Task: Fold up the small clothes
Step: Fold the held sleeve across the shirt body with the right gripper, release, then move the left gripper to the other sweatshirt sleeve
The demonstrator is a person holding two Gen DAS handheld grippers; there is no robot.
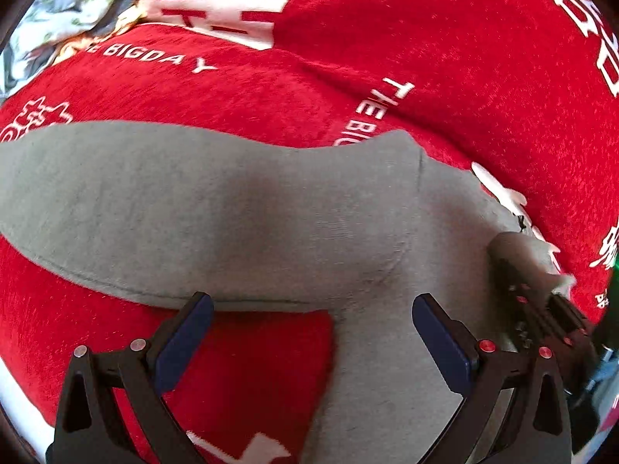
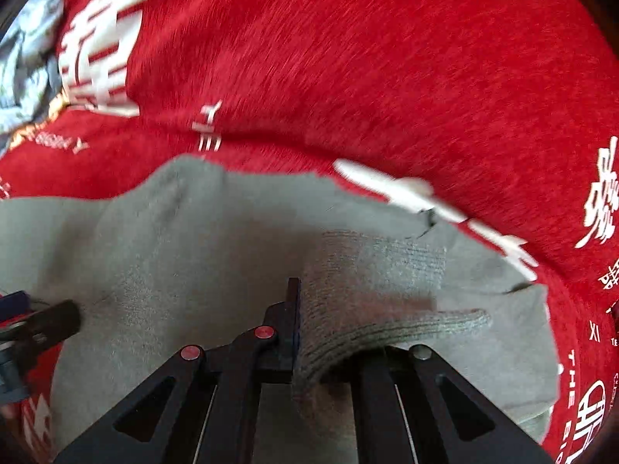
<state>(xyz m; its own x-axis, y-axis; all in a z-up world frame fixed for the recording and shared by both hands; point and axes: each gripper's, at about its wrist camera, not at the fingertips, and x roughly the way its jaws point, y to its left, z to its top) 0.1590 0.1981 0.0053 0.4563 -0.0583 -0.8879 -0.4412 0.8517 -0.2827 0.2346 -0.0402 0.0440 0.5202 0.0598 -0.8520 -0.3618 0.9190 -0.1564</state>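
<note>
A small grey garment (image 1: 240, 208) lies spread on a red blanket (image 1: 445, 50) with white lettering. My left gripper (image 1: 311, 332) is open, its blue-padded fingers (image 1: 185, 344) low over the garment's near edge, holding nothing. My right gripper (image 2: 309, 321) is shut on the garment's ribbed cuff (image 2: 371, 282), which drapes over its right finger and hides it. The right gripper also shows in the left wrist view (image 1: 541, 301) at the garment's right end. The garment fills the middle of the right wrist view (image 2: 193, 239).
The red blanket (image 2: 387, 58) covers the whole surface under the garment. A pale floral cloth (image 1: 65, 11) lies bunched at the far left beyond the blanket. A white strip shows at the blanket's near left edge (image 1: 15, 402).
</note>
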